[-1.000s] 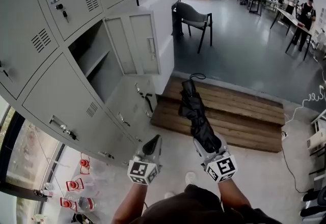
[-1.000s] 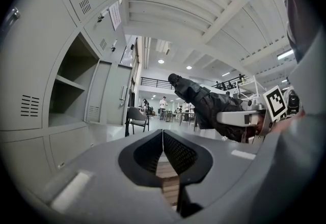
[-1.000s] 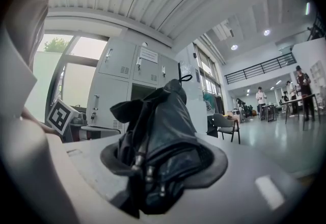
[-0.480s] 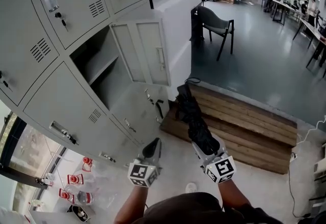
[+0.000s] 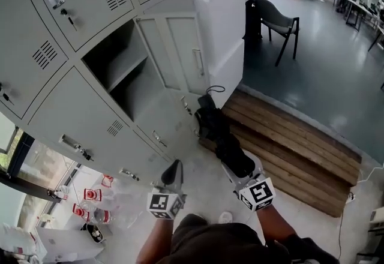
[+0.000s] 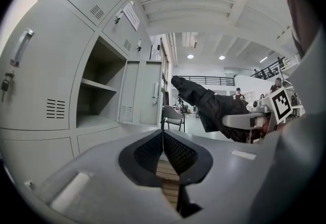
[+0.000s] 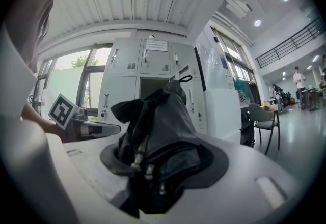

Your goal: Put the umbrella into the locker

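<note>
A folded black umbrella (image 5: 219,137) is clamped in my right gripper (image 5: 240,168), handle loop pointing toward the lockers. The right gripper view has the umbrella (image 7: 158,136) filling the jaws, its tip aimed at the open locker (image 7: 153,88). The open locker compartment (image 5: 123,74) has an inner shelf and its door (image 5: 180,53) swung out to the right. My left gripper (image 5: 173,173) is shut with nothing in it, left of the umbrella. From the left gripper view its pads (image 6: 153,152) meet, with the umbrella (image 6: 214,111) to the right.
Closed grey lockers (image 5: 72,125) surround the open one. A wooden pallet (image 5: 288,137) lies on the floor at right. A black chair (image 5: 276,20) stands beyond. Red-and-white items (image 5: 90,203) lie low by the window. People stand at tables far back.
Both grippers have swung left toward the lockers. The umbrella's tip now lies close to the open locker's lower edge; the open compartment sits nearer the view's middle.
</note>
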